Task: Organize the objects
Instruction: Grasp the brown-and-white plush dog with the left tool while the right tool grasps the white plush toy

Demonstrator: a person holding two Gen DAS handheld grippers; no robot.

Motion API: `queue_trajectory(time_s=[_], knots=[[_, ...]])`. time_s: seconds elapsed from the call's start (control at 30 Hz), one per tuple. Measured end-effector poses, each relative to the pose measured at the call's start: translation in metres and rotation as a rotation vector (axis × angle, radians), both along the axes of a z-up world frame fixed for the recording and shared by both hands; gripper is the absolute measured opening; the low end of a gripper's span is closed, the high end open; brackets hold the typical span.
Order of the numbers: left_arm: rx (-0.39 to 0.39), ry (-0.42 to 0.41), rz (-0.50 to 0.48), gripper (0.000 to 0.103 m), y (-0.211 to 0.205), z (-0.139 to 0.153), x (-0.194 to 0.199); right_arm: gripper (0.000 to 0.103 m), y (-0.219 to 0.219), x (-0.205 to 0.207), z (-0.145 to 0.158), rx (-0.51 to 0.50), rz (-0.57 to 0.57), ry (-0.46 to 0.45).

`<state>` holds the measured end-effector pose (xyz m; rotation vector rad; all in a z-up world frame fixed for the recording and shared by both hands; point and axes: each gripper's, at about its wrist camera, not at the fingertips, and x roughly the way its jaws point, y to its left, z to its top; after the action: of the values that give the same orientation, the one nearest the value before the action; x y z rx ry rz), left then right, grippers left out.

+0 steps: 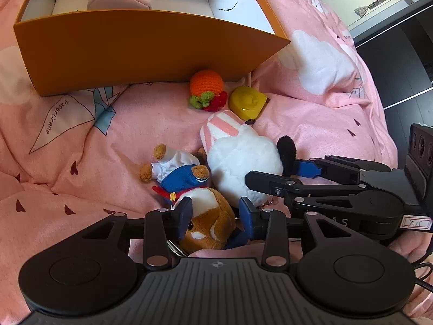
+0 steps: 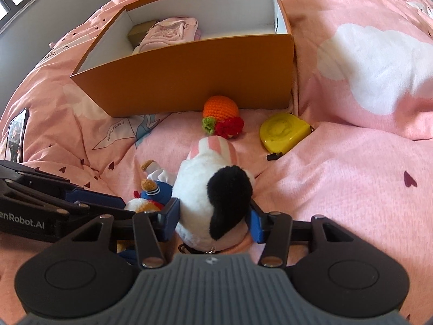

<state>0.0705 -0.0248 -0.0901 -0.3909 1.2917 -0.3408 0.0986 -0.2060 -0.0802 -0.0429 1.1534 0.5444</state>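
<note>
Evidently for boxing, left gripper (image 1: pixel 215 211) brackets the sailor bear plush (image 1: pixel 205 211), right gripper (image 2: pixel 213 218) clamps the white dog plush (image 2: pixel 205 195); orange box (image 2: pixel 189 81) waits at twelve o'clock.

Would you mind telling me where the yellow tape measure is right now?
The tape measure lies on the pink bedding, right of the crocheted orange, near the orange box's front right corner, beyond the white plush.

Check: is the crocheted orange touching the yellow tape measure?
Apart. The right wrist view shows pink bedding between the crocheted orange and the yellow tape measure.
</note>
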Motion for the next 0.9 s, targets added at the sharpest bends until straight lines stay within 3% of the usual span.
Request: queue_trajectory(time_s=[0.3, 0.73, 0.9], knots=[[0.110, 0.031, -0.037, 0.050, -0.015, -0.011, 0.005, 0.054, -0.006, 0.005, -0.003, 0.030, -0.024, 0.029], [0.147, 0.062, -0.059, 0.069, -0.027, -0.032, 0.002, 0.055, -0.014, 0.015, 0.001, 0.081, -0.035, 0.077], [0.126, 0.044, -0.035, 0.061, -0.024, -0.031, -0.004, 0.056, -0.011, 0.016, 0.002, 0.081, -0.033, 0.072]])
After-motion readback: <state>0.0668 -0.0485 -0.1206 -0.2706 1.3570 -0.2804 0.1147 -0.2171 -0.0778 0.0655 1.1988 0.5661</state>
